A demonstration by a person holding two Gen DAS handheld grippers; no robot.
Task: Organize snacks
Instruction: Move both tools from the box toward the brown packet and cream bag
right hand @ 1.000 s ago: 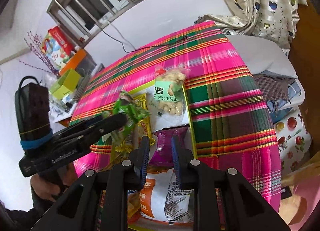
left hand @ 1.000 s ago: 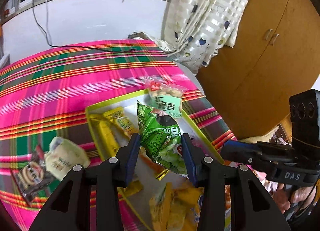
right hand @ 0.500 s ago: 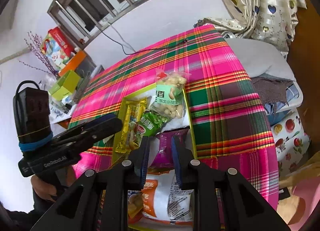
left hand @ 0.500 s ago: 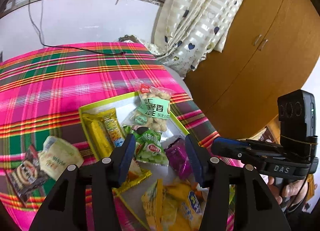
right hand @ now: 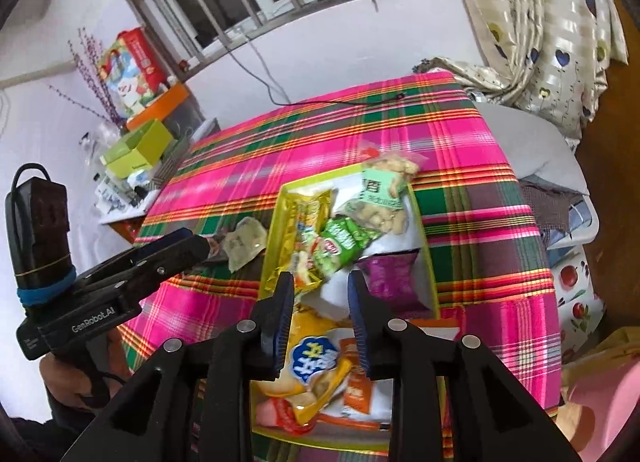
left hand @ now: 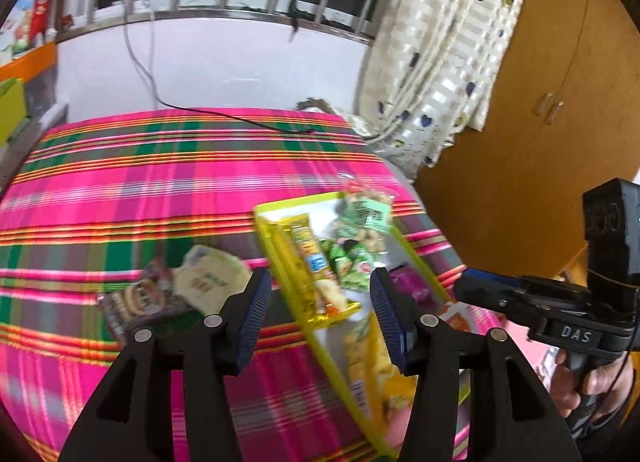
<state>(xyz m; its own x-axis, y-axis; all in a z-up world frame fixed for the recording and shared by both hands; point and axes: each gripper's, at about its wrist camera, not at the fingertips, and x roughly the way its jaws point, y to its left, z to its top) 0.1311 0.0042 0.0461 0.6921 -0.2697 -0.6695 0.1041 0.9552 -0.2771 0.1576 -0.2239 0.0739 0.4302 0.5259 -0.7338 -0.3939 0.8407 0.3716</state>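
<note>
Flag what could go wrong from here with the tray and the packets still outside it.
1. The peanut bag overhangs the yellow tray's far rim, so a nudge might tip it out.
2. The pale packet and dark packet lie overlapping on the cloth; the open left gripper might catch both.
3. The right gripper, jaws opening and empty, hangs over the piled snacks and could disturb them.

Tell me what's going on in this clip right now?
A person with a handheld gripper in each hand is sorting snack packets into a yellow tray on a plaid-covered table. The left gripper is open and empty. The right gripper's jaws are opening, nothing between them. A green packet lies in the tray; two packets remain on the cloth.
</note>
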